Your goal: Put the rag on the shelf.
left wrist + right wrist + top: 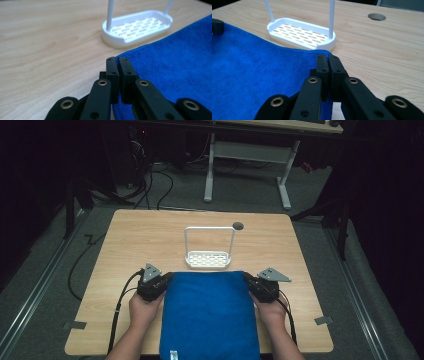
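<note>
A blue towel [209, 315] lies spread over the near middle of the wooden table [130, 235], its front hanging past the table's near edge. My left gripper [167, 279] is shut on the towel's far left corner [125, 56]. My right gripper [247, 278] is shut on the far right corner [322, 53]. In both gripper views the black jaws [117, 65] [328, 64] stand pressed together with blue cloth pinched between them. Just beyond the towel's far edge stands a white slotted tray with a tall wire handle [208, 259] [138, 27] [302, 33].
A round cable hole [238, 225] [376, 16] sits in the table near its far edge. Cables trail from both grippers toward the near edge. A white-legged desk [247, 165] stands on the floor beyond the table, amid loose cables.
</note>
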